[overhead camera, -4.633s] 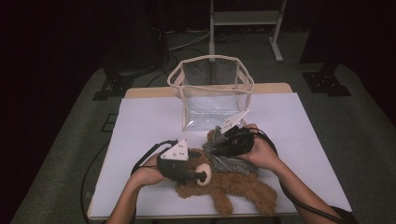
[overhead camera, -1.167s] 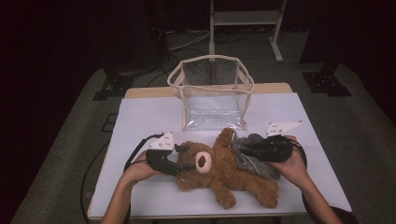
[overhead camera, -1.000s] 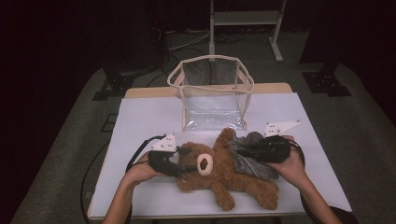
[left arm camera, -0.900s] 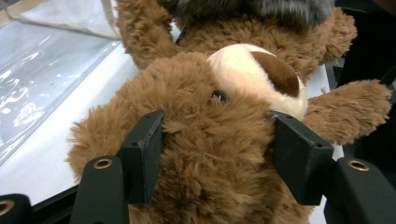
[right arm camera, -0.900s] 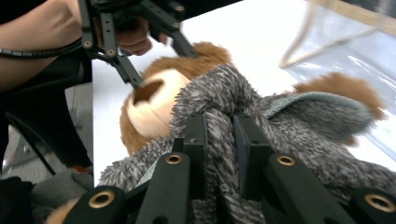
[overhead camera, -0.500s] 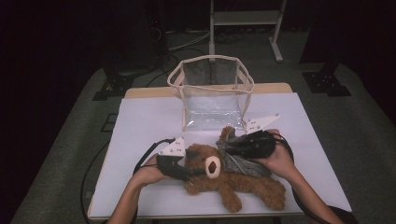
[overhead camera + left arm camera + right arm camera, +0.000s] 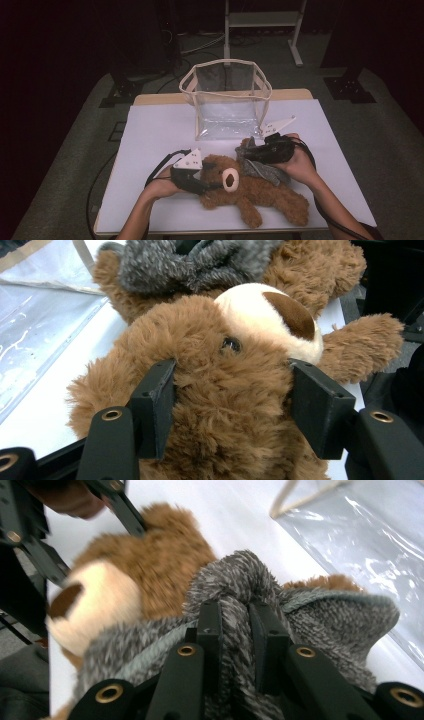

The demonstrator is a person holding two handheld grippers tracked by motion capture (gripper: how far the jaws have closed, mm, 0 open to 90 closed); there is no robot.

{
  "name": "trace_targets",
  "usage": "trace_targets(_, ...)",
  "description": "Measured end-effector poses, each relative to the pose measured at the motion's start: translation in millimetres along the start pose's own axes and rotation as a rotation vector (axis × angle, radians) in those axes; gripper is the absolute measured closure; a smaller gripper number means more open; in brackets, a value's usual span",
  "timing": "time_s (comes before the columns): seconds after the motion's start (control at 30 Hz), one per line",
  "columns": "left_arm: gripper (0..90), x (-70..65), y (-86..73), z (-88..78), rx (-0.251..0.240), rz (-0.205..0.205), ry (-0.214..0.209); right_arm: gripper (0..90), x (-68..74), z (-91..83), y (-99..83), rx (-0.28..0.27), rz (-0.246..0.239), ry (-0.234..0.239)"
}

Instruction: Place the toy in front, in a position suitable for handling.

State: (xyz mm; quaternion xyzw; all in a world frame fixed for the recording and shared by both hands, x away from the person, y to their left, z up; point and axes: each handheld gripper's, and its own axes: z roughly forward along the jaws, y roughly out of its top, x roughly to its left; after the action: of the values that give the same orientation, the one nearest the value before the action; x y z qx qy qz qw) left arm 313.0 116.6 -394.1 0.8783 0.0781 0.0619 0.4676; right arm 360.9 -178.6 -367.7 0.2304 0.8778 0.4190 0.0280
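Now both grips set: left gripper [image 7: 212, 186] clamps bear [image 7: 220, 390] head, right gripper [image 7: 235, 630] pinches grey scarf [image 7: 300, 620]; bear not yet in bag [image 7: 227, 100].

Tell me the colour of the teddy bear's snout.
The snout is cream with a dark brown nose patch, on a brown teddy bear; clearest in the left gripper view.

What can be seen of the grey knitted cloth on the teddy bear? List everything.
The grey cloth looks like a fuzzy, speckled knit with a smooth hemmed edge. It lies bunched and folded over the brown teddy bear, beside the bear's cream muzzle. The right tongs are shut on a raised fold of it, pads pressing both sides. It sits on the white table, just in front of the clear bag.
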Motion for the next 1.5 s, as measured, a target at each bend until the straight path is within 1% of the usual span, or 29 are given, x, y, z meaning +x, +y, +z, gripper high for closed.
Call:
trace_targets(0.1, 38.7, -1.3, 0.4, 0.5, 0.002, 0.005, -0.001, 76.2, 5.6, 6.0, 6.7, -0.005, -0.027, 0.020)
trace_targets(0.17, 38.7, -1.0, -0.5, 0.4, -0.001, 0.003, -0.001, 76.2, 6.6, 11.1, 7.9, 0.006, -0.033, 0.025)
trace_targets(0.27, 38.7, 0.3, -1.9, -0.1, -0.004, -0.006, -0.001, 76.3, 0.8, 11.4, 2.1, 0.023, -0.016, 0.015)
trace_targets(0.33, 38.7, 2.0, -3.5, -1.0, -0.007, -0.008, -0.004, 76.5, -2.6, 4.6, -4.4, 0.021, -0.001, -0.010)
trace_targets(0.4, 38.6, 2.9, -4.4, -0.6, -0.012, -0.010, -0.009, 76.7, -3.8, -5.2, -10.5, 0.003, 0.012, -0.020)
trace_targets(0.47, 38.8, 2.7, -3.6, 0.4, -0.010, -0.008, -0.008, 76.8, -1.9, -15.9, -14.3, -0.026, 0.024, -0.013)
trace_targets(0.53, 38.8, 2.4, -2.3, 1.5, -0.008, -0.006, 0.000, 76.9, 4.4, -24.0, -15.4, -0.052, 0.019, 0.001)
trace_targets(0.57, 38.9, 2.2, -2.1, 2.2, -0.013, -0.010, 0.005, 76.9, 9.1, -27.0, -15.1, -0.066, 0.015, 0.016)
trace_targets(0.6, 39.0, 2.3, -2.0, 2.8, -0.015, -0.010, 0.010, 76.8, 14.6, -29.1, -14.3, -0.075, 0.007, 0.031)
trace_targets(0.63, 39.2, 2.5, -2.0, 3.4, -0.019, -0.012, 0.016, 76.8, 20.8, -30.4, -13.5, -0.076, -0.008, 0.035)
trace_targets(0.67, 39.3, 3.0, -1.9, 3.6, -0.020, -0.013, 0.023, 76.9, 26.9, -31.1, -13.0, -0.081, -0.021, 0.045)
trace_targets(0.73, 39.2, 4.3, -1.9, 4.3, -0.027, -0.021, 0.039, 76.9, 38.0, -30.7, -13.9, -0.089, -0.038, 0.079)
trace_targets(0.83, 39.0, 7.0, -2.1, 4.7, -0.035, -0.038, 0.053, 76.8, 50.0, -27.9, -17.4, -0.087, -0.052, 0.096)
trace_targets(0.9, 38.8, 7.5, -2.0, 4.1, -0.035, -0.037, 0.055, 76.8, 51.0, -24.5, -21.0, -0.077, -0.050, 0.081)
trace_targets(0.97, 38.3, 7.7, -1.6, 2.1, -0.033, -0.035, 0.059, 76.8, 47.8, -19.8, -24.8, -0.069, -0.046, 0.070)
trace_targets(1.0, 37.7, 8.3, -1.3, -0.1, -0.031, -0.031, 0.065, 76.8, 46.4, -17.4, -26.3, -0.065, -0.051, 0.056)
trace_targets(1.1, 36.1, 9.4, -1.1, -7.3, -0.035, -0.020, 0.063, 76.7, 40.7, -15.2, -27.3, -0.080, -0.054, 0.031)
trace_targets(1.17, 33.8, 8.2, -2.2, -8.6, -0.017, 0.001, 0.056, 75.8, 36.0, -14.8, -26.7, -0.085, -0.053, 0.012)
trace_targets(1.2, 32.2, 7.9, -3.0, -8.2, -0.013, 0.003, 0.053, 74.9, 33.1, -14.3, -26.3, -0.087, -0.043, 0.018)
trace_targets(1.23, 32.0, 7.8, -3.7, -7.3, -0.012, -0.004, 0.050, 73.8, 31.1, -13.7, -25.7, -0.087, -0.024, 0.032)
trace_targets(1.27, 32.2, 8.2, -4.3, -5.0, -0.004, -0.002, 0.061, 71.3, 30.7, -13.2, -24.8, -0.088, -0.025, 0.036)
trace_targets(1.33, 33.5, 7.9, -4.3, -0.7, 0.007, -0.002, 0.078, 60.4, 34.1, -12.9, -22.3, -0.091, -0.043, 0.041)
trace_targets(1.37, 33.8, 8.3, -4.0, 0.1, 0.010, 0.000, 0.079, 56.6, 36.7, -13.8, -20.9, -0.096, -0.056, 0.042)
trace_targets(1.43, 34.1, 8.9, -3.8, 0.0, 0.009, -0.005, 0.088, 51.7, 41.9, -18.6, -18.3, -0.104, -0.084, 0.027)
trace_targets(1.5, 34.0, 9.6, -4.4, 0.1, 0.004, -0.012, 0.091, 46.7, 45.7, -27.1, -16.5, -0.125, -0.095, 0.018)
